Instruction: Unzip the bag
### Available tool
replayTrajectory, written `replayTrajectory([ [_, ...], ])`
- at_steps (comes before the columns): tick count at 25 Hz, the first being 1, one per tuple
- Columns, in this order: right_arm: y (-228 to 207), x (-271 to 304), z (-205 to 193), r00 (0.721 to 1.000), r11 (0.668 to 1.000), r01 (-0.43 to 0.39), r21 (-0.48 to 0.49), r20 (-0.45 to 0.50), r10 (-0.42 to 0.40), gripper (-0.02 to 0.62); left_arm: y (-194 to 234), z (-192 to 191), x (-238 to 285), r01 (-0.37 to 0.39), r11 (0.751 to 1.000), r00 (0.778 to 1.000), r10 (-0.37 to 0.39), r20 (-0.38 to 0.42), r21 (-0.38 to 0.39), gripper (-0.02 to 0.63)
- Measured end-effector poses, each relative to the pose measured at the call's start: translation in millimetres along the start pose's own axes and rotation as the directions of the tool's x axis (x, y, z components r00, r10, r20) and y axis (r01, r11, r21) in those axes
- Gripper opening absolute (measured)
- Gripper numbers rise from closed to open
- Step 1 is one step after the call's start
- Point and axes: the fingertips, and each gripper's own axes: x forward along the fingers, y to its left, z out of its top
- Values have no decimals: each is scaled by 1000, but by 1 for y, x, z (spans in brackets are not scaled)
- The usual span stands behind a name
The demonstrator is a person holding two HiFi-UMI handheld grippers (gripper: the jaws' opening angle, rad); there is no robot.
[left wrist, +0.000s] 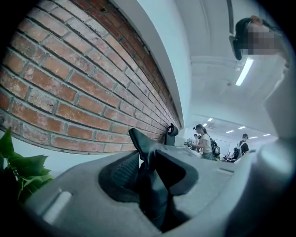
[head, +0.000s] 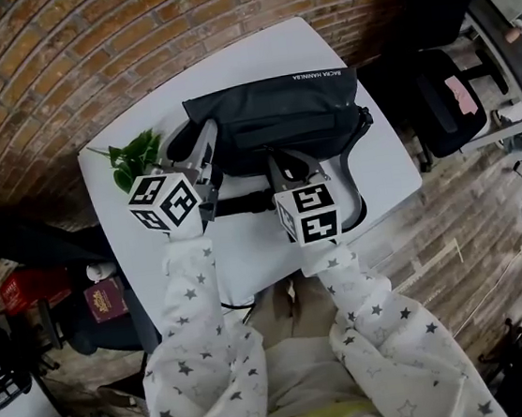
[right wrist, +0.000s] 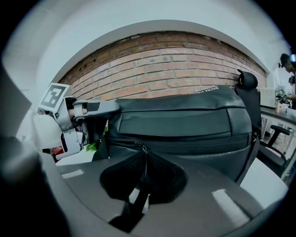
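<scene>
A black bag (head: 278, 116) lies on the white table (head: 252, 58), its zipper running along the front (right wrist: 194, 146). My left gripper (head: 206, 160) is at the bag's left end, shut on a black fabric tab (left wrist: 142, 144) that sticks up between its jaws (left wrist: 148, 173). My right gripper (head: 286, 166) is at the front of the bag, left of its middle. It is shut on the thin zipper pull (right wrist: 143, 162), which runs down from the slider (right wrist: 138, 145) into the jaws (right wrist: 141, 180). The left gripper (right wrist: 88, 121) also shows in the right gripper view.
A green plant (head: 137, 157) sits by the bag's left end, close to the left gripper. The bag's strap (head: 242, 205) loops over the table in front. A brick wall (right wrist: 175, 65) stands behind. A dark chair (head: 446, 100) is to the right, and people (left wrist: 203, 141) stand far off.
</scene>
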Motion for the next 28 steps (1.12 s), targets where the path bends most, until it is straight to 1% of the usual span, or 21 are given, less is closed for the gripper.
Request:
replayTrajectory([
  [5,-13,-7,1,999,999,35,18,4,-35,32,0,1,0,-28,999,1000,28,4,15,114],
  [17,-36,-18,-2,996,996,85,35,5,-85,32,3,-2,-2,-95,993,996,94,7,71,118],
  [23,-53,-27,-2,992,992,122,46,11,-122,32,4,-2,-3,-106,992,994,105,14,70,118],
  [28,-60,-29,-2,991,991,130,44,11,-130,32,4,-4,-3,-113,989,994,113,4,93,118],
])
